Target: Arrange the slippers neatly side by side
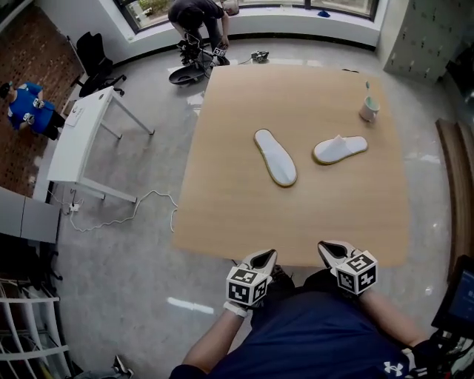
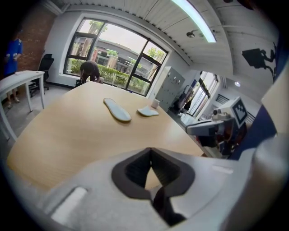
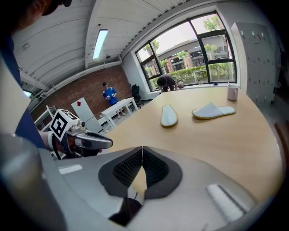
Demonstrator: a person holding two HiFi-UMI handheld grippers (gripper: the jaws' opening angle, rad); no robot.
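Pale wooden counter in a bright room with a grey floor and wide windows. Two white slippers lie on its far half, apart and not parallel. The left-hand slipper lies slantwise. The right-hand slipper lies at an angle to it, its upper facing up. A cup stands beyond the right-hand slipper, near the far right corner. The left tool and the right tool hover at the near edge of the counter, well apart from both slippers. Each tool has its jaws clenched together, with nothing between them. A white desk stands on the floor to the left of the counter. A person bends over by the windows.
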